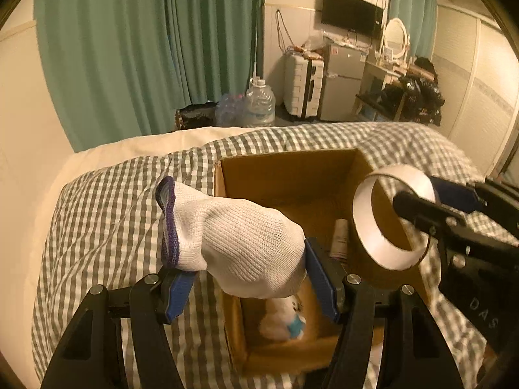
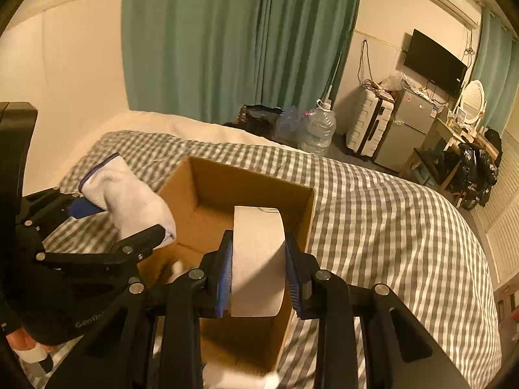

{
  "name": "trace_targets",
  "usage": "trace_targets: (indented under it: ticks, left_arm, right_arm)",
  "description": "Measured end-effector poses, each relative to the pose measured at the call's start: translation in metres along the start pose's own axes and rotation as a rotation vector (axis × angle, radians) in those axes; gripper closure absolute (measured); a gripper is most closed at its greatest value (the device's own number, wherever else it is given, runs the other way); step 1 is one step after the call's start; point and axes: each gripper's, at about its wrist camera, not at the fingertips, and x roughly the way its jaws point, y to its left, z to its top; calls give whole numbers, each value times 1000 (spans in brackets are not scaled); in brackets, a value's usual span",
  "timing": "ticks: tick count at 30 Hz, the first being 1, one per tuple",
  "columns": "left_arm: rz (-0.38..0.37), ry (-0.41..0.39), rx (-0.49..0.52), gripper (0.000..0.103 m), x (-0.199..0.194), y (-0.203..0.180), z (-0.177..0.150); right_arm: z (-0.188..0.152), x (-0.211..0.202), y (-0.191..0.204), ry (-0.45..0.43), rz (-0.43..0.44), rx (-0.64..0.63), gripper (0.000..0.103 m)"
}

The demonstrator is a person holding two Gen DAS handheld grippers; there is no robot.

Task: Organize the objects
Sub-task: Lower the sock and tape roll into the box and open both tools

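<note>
An open cardboard box (image 1: pixel 285 175) (image 2: pixel 246 181) sits on the checked bed cover. My left gripper (image 1: pixel 249 278) is shut on a white knit glove with a purple cuff (image 1: pixel 233 240), held over the box's left edge; the glove also shows in the right wrist view (image 2: pixel 129 197). My right gripper (image 2: pixel 259 269) is shut on a white tape roll (image 2: pixel 258 259), held above the box's near right part; the roll also shows in the left wrist view (image 1: pixel 373 227). Inside the box lie a small white soft toy with a blue piece (image 1: pixel 282 321) and a pale cylinder (image 1: pixel 339 236).
The bed with its grey-white checked cover (image 2: pixel 389 227) fills the foreground. Beyond it stand green curtains (image 1: pixel 146 48), water bottles (image 1: pixel 258 103), a white suitcase (image 1: pixel 303 84), a small fridge (image 1: pixel 340 84) and a cluttered desk with a mirror (image 1: pixel 395 39).
</note>
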Motion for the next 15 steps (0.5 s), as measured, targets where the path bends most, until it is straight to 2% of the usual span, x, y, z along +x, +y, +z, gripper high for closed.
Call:
trace_targets:
  ticks: [8,15]
  left_arm:
    - [-23,17,14,37,50,-7,16]
    - [-12,18,41,37,70,-16,16]
  right_arm:
    - [9,68,-16,54,47,53,74]
    - [-1,89,-28,67,85,90,74]
